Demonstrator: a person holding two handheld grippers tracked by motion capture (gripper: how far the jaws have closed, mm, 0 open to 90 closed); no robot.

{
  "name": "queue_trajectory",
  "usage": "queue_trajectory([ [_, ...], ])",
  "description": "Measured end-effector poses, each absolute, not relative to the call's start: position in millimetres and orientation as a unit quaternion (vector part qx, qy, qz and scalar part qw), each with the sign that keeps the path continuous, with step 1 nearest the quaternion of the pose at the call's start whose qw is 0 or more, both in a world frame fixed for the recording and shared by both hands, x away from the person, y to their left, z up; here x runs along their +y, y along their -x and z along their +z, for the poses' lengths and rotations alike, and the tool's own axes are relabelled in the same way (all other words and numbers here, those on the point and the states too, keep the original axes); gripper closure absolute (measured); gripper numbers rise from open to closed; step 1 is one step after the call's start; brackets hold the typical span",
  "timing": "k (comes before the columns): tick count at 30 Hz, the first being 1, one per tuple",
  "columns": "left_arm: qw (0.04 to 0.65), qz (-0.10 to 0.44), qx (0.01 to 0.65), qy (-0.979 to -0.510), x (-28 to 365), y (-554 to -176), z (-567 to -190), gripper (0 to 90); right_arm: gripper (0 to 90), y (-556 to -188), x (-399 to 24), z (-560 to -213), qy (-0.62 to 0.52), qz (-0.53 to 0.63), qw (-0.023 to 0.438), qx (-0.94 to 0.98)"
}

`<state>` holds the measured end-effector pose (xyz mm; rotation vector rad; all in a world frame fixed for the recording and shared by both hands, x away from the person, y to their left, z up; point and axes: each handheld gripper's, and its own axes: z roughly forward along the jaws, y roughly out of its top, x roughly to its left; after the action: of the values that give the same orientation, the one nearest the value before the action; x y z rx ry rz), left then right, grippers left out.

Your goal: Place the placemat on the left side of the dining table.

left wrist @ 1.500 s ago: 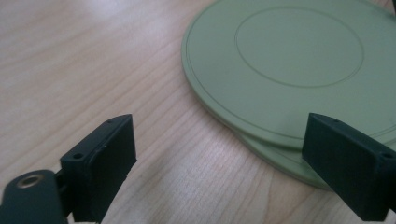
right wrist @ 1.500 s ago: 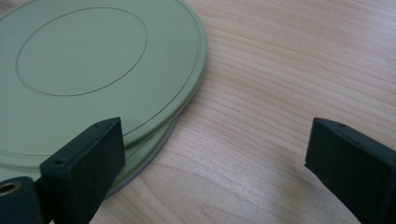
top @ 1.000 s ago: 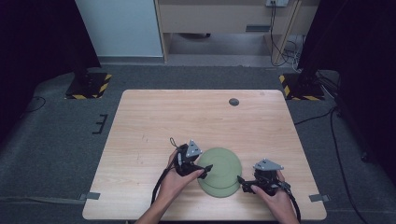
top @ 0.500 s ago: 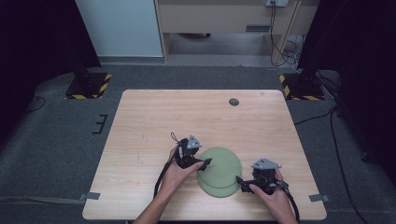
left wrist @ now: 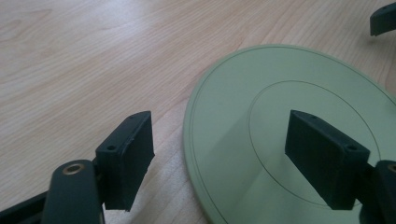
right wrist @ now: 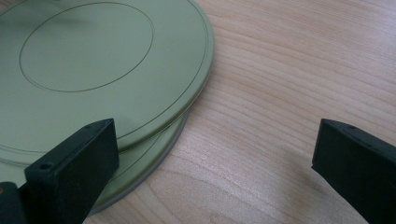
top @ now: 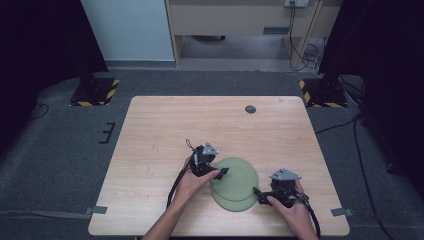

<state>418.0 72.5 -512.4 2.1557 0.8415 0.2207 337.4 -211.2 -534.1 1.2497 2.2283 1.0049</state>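
Left gripper (left wrist: 219, 158) straddles the near rim of a green plate (left wrist: 261, 93) on a wooden table (left wrist: 84, 56), jaws apart and just closing.

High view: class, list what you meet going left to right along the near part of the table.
left gripper → green plates → right gripper

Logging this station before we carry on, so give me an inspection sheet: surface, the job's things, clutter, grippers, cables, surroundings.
Surface: light wooden table, bare apart from the items below.
Job's things: two green plates, top plate lying offset on the lower plate.
Clutter: small dark round disc near the far edge.
Grippers: left gripper open, jaws just closing astride the top plate's rim; right gripper open at the plates' edge.
Cables: black cable trailing from the left gripper.
Surroundings: grey carpet, hazard-striped stand bases.
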Motion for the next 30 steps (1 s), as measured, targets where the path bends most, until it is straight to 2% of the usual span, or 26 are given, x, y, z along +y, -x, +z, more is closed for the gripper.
queue_trajectory([
  [8,0.388,0.069,0.334,-0.856,72,-421,-519,24.1,4.8,-335,-211,-533,-0.445,0.363,0.198,0.794],
  [15,0.384,0.057,0.332,-0.860,67,-421,-522,24.0,4.6,-333,-210,-533,-0.442,0.363,0.198,0.796],
  [20,0.392,0.024,0.337,-0.856,67,-423,-526,23.1,4.6,-332,-209,-533,-0.438,0.364,0.196,0.798],
  [30,0.393,0.028,0.340,-0.854,64,-421,-526,22.7,2.5,-334,-209,-534,-0.439,0.363,0.194,0.798],
])
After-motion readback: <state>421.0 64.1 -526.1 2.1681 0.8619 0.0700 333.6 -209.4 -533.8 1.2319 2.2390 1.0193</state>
